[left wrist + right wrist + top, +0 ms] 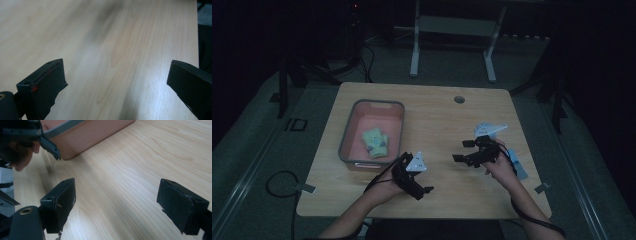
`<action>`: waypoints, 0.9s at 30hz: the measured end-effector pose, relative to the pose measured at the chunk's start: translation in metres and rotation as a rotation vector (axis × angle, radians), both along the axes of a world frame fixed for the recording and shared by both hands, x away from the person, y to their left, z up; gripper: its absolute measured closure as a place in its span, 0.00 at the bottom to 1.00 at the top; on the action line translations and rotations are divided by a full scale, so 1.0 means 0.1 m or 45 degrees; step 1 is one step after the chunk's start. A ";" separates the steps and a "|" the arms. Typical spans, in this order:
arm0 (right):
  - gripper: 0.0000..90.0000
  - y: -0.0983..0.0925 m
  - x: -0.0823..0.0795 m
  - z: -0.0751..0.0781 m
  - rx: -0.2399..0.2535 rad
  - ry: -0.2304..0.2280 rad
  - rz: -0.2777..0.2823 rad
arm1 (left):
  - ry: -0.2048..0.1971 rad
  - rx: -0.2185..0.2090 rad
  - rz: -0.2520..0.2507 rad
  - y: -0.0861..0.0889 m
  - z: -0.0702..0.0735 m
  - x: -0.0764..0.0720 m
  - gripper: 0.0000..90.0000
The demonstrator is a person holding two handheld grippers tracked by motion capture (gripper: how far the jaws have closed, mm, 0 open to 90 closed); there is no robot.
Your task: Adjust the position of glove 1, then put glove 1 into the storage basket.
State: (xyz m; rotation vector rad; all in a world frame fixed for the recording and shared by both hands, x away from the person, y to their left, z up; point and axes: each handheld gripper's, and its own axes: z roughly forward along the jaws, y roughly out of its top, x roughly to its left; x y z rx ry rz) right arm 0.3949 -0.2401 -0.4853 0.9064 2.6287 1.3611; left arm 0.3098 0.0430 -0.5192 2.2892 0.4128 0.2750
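**Both grippers empty over the bare wood**

Your wooden table is a pale, fine-grained slab with rounded corners. Beyond your left gripper, to its left, sits the rectangular pink bin with a grey rim; the soft, crumpled green cloth lies inside it. Your left gripper's blocky black jaws stand wide apart, holding nothing. Your right gripper, nearer the table's right edge, is likewise spread wide and empty.
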 end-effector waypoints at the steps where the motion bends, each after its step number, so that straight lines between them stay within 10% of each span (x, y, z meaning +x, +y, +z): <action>1: 0.15 -0.03 -0.01 -0.01 0.000 -0.002 -0.007 | 0.004 0.010 -0.010 -0.01 -0.05 -0.01 0.02; 27: 0.40 -0.87 -0.24 -0.14 -0.035 -0.084 -0.185 | -0.012 -0.062 0.057 0.04 -0.34 -0.15 0.02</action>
